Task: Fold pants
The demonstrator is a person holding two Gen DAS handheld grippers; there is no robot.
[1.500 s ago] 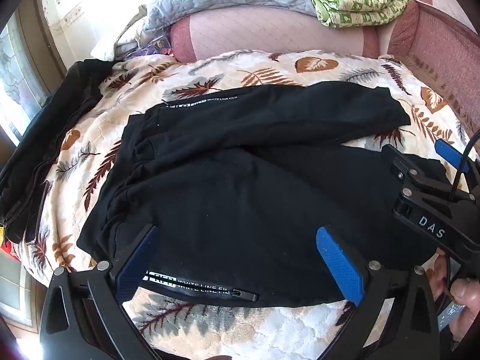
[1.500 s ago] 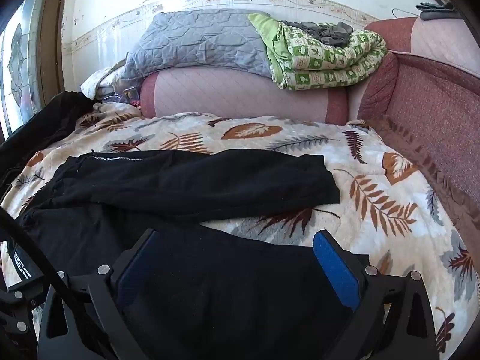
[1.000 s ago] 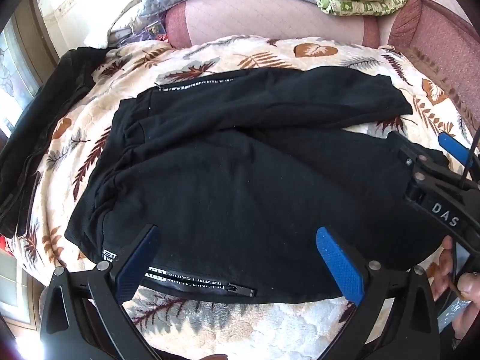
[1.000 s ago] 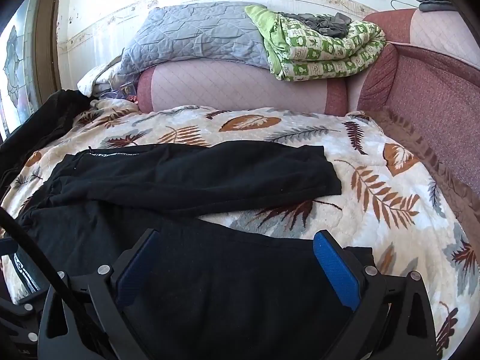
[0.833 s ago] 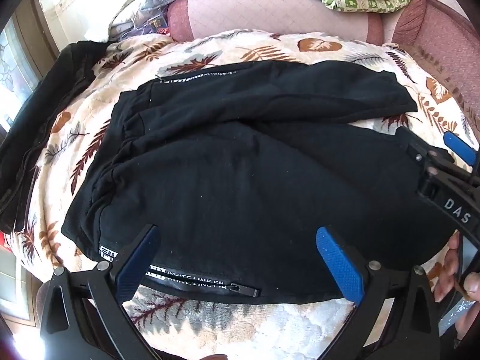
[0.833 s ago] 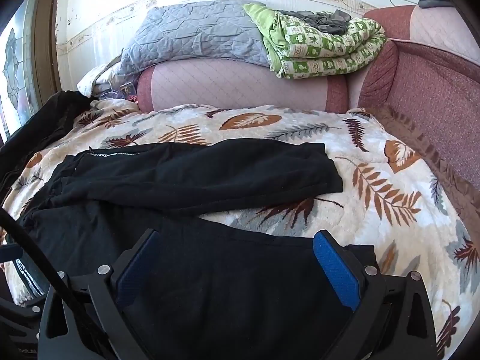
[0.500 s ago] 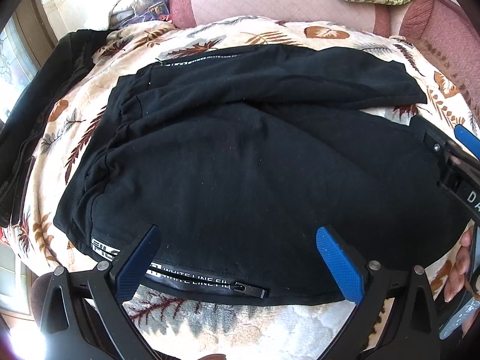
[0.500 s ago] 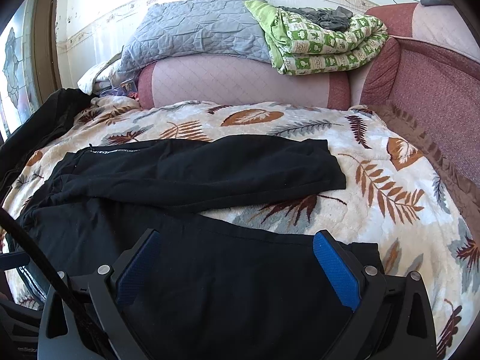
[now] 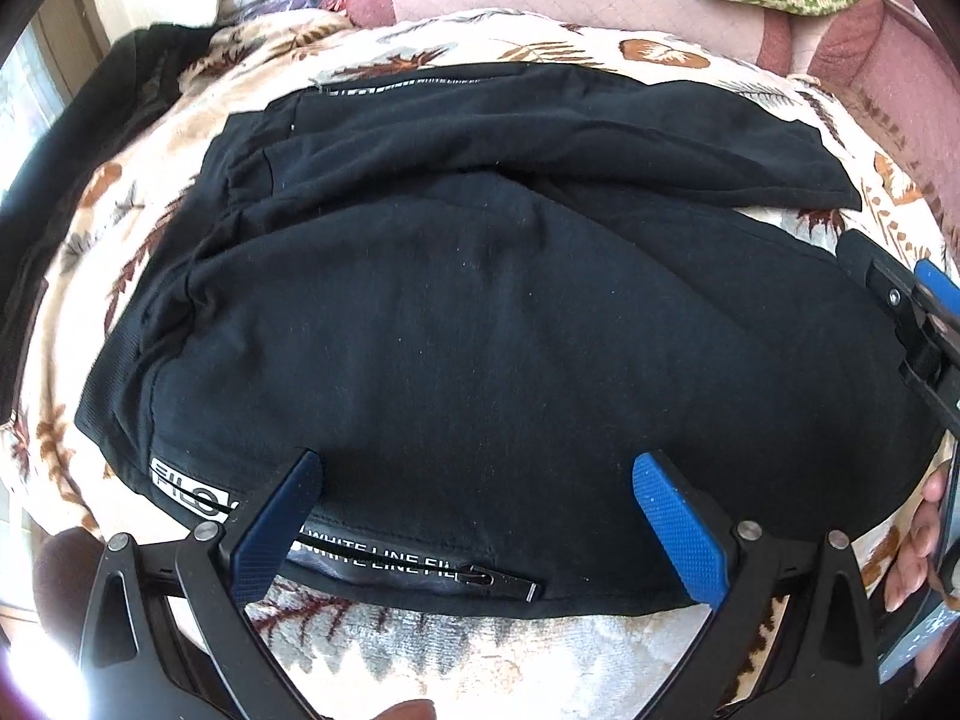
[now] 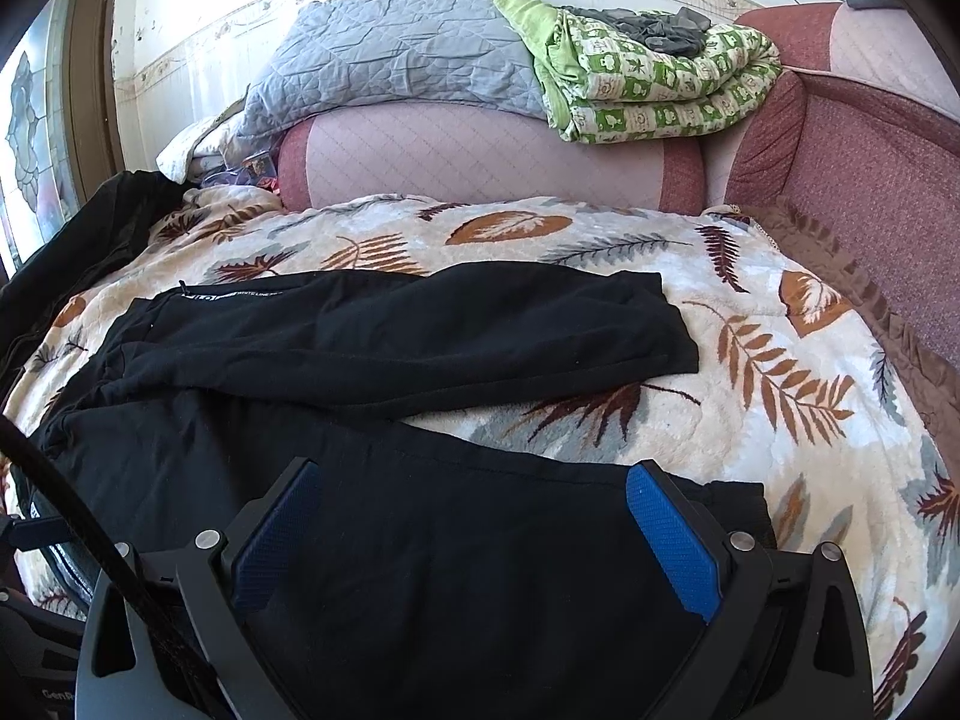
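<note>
Lying on leaf-print blanket (image 10: 780,360): black pants (image 9: 480,330), unobstructed.

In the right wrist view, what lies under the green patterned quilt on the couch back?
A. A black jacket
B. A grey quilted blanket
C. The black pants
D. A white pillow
B: the green patterned quilt overlaps the edge of a grey quilted blanket draped over the couch back.

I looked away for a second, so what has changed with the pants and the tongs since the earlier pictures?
The left tongs have moved in closer over the near leg of the black pants, toward its zipper pocket edge; the right tongs have crept slightly forward over the same leg. Nothing was gripped or released: both tongs are open as before, and the pants lie unmoved on the leaf-print blanket.
</note>
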